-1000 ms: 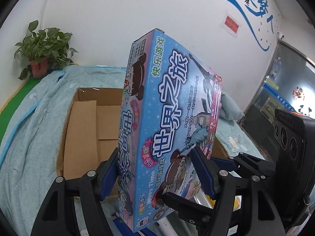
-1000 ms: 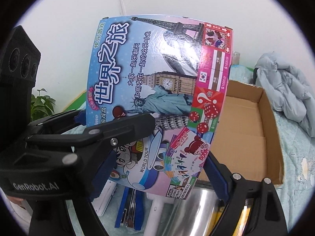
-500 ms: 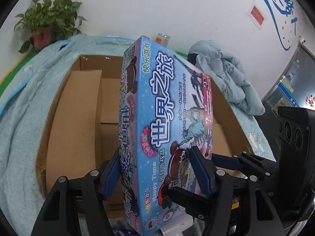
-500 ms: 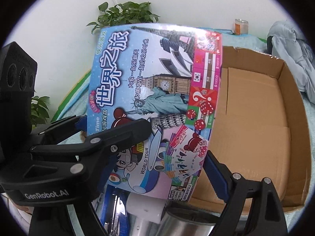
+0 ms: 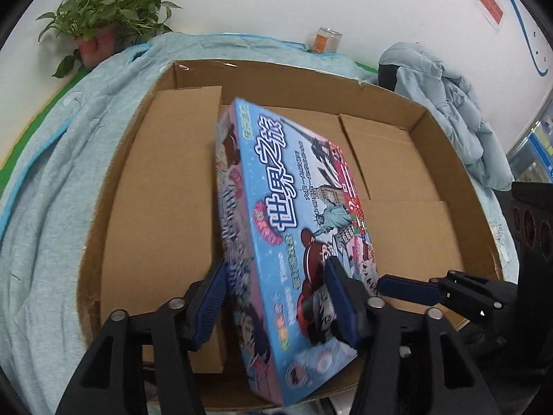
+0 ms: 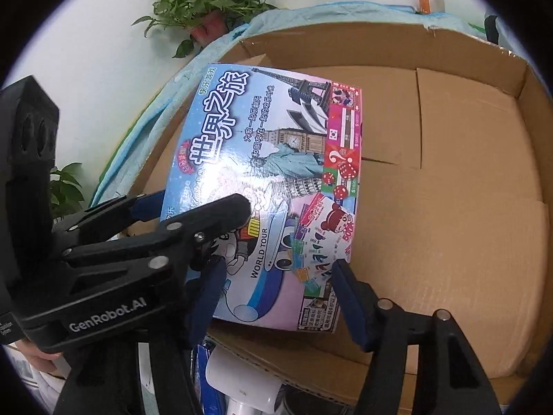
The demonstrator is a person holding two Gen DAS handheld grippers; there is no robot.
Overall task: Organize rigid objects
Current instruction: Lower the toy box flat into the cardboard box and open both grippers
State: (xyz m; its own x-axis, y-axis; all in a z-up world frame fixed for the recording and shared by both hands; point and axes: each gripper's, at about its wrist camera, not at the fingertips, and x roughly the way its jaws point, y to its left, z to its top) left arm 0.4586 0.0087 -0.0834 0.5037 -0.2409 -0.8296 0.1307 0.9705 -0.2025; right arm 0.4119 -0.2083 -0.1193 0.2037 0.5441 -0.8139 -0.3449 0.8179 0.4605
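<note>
A blue board game box [image 5: 293, 228] with Chinese letters and landmark pictures hangs tilted inside the open cardboard carton [image 5: 166, 180]. My left gripper [image 5: 276, 297] is shut on the game box across its thin edge. In the right wrist view the game box [image 6: 276, 180] lies over the carton [image 6: 449, 207]. My right gripper [image 6: 276, 287] has its blue pads at both sides of the box's near end. The left gripper's black finger [image 6: 193, 221] lies across the box face.
The carton sits on a light blue blanket [image 5: 52, 180]. A potted plant [image 5: 103, 14] and a jar [image 5: 325, 39] stand by the white wall. A pale blue jacket [image 5: 446, 103] lies at the right. White and blue items [image 6: 235, 380] lie below the carton's near edge.
Both grippers have carried the game box forward and down, from upright above the carton to tilted low inside it. The carton now fills both views.
</note>
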